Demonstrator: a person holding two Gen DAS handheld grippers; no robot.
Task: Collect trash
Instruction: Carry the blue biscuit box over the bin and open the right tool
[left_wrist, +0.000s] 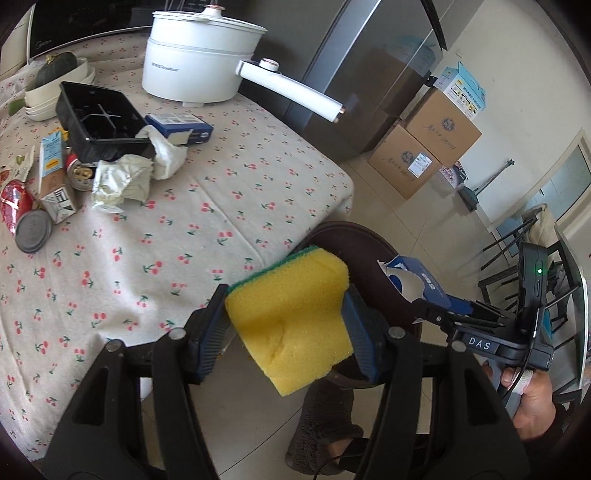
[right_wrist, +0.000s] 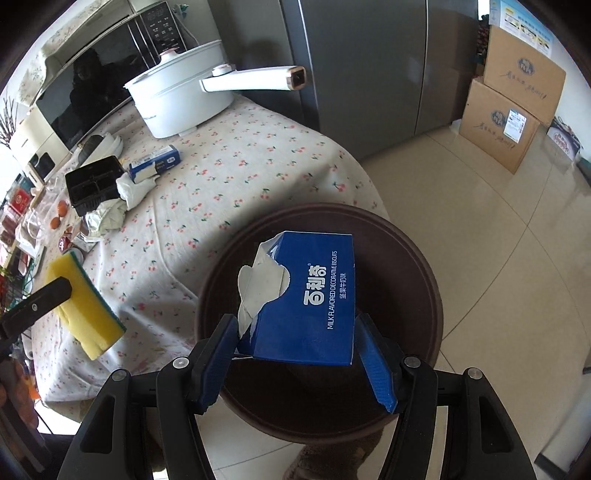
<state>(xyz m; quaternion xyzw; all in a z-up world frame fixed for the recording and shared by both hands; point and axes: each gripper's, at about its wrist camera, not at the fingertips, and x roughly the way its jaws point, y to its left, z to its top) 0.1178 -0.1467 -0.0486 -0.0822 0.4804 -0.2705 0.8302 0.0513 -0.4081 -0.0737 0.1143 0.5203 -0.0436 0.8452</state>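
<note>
My left gripper (left_wrist: 286, 321) is shut on a yellow sponge with a green scouring side (left_wrist: 295, 314), held over the table's near edge; the sponge also shows in the right wrist view (right_wrist: 86, 314). My right gripper (right_wrist: 299, 339) holds a torn blue biscuit box (right_wrist: 310, 299) over a round dark brown bin (right_wrist: 406, 266); the box also shows in the left wrist view (left_wrist: 417, 282). More trash lies on the table: crumpled wrappers (left_wrist: 122, 181), tissue (left_wrist: 166, 151), a black plastic tray (left_wrist: 99, 118), a small blue box (left_wrist: 181, 127), a carton (left_wrist: 53, 173), a can (left_wrist: 79, 170).
A cherry-print tablecloth (left_wrist: 221, 192) covers the table. A white electric pot (left_wrist: 199, 55) with a long handle stands at the back. A microwave (right_wrist: 92, 92), a grey fridge (right_wrist: 369, 74) and stacked cardboard boxes (right_wrist: 509, 110) stand beyond. Tiled floor lies to the right.
</note>
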